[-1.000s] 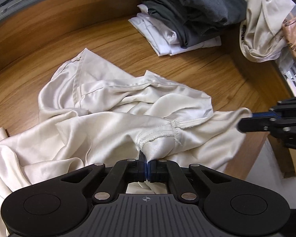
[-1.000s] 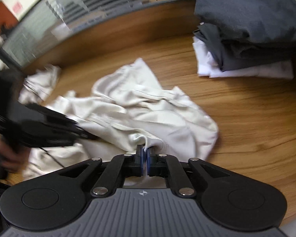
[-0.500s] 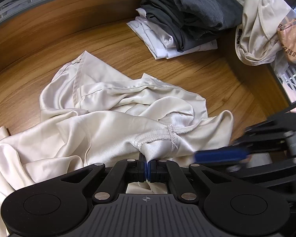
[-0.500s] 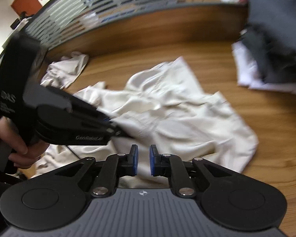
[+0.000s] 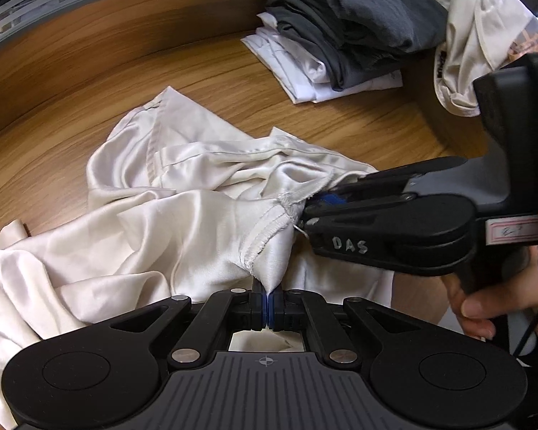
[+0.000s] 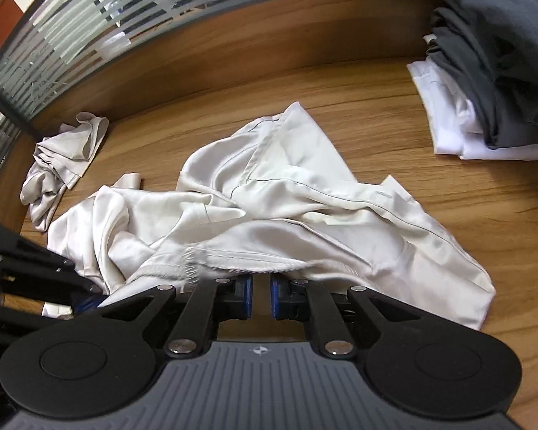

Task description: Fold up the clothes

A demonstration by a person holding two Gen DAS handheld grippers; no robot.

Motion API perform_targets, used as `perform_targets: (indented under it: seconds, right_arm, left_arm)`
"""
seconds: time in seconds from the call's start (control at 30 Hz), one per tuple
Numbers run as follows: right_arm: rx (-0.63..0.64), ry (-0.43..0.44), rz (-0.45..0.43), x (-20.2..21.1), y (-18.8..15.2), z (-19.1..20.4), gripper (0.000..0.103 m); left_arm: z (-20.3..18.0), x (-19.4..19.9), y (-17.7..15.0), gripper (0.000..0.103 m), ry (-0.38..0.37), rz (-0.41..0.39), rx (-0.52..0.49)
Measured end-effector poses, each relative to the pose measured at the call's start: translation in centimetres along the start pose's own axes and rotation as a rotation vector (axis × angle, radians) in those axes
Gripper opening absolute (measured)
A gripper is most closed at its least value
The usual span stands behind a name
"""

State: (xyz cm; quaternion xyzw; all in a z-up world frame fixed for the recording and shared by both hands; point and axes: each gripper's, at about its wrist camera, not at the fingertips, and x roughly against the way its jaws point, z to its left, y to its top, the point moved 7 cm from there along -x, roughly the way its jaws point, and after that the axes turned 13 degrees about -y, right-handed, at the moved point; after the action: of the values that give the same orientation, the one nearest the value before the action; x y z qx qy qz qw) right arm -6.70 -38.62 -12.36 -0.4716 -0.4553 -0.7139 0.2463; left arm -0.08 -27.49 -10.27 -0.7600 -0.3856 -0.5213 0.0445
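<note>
Wooden table (image 6: 394, 107) (striped glass partition (image 6: 89, 28) behind)

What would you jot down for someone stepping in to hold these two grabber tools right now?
Left gripper: shut, pinching a stitched hem of the crumpled cream satin garment.
Right gripper: open, nothing between its pads, nosed up to the same hem close beside the left one.
Garment lies bunched and unfolded mid-way across the wooden table.
Done: a stack of folded dark grey and white clothes at the far right.
Left: get a second grip, spread the satin piece, fold it. A small crumpled pale cloth waits at the far left, and a beige garment hangs beyond the stack.
</note>
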Motion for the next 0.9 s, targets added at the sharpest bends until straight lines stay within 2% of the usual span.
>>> perform_targets:
  seconds: [0.13,0.3,0.4,0.57,0.9]
  right_arm:
    - [0.071,-0.001,0.039,-1.0,-0.6,0.9,0.014]
    - [0.157,-0.019,0.084,-2.0,-2.2,1.5,0.029]
    - [0.192,-0.041,0.100,-2.3,-2.9,1.2,0.032]
    - [0.227,-0.013,0.119,-2.0,-3.4,1.2,0.037]
    - [0.290,0.028,0.103,-3.4,-2.5,3.2,0.038]
  left_arm:
    - [0.8,0.1,0.1,0.004,0.011,-0.008,0.024]
    - [2.0,-0.2,0.3,0.004,0.020,-0.007,0.061]
    - [2.6,-0.4,0.4,0.004,0.026,-0.005,0.078]
    - [3.5,-0.8,0.4,0.004,0.029,0.005,0.104]
    - [3.9,-1.5,-0.1,0.004,0.034,0.043,0.106]
